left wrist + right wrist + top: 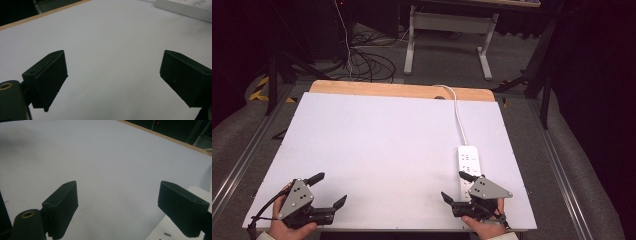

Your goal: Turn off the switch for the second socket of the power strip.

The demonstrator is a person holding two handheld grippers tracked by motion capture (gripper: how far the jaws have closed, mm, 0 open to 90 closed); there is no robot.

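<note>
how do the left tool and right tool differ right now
The left tool sits over bare table, far from the power strip; the right tool has one jaw over the strip's near end. The left tool angles toward the table's right, the right tool toward its left. Both are open, empty and hand-held.

We count one power strip (469, 167) on the tabletop (377, 150), with one white cord (458, 112) running from it. We hold two grippers, the left gripper (328, 189) and the right gripper (455, 185), each with two fingers.
</note>
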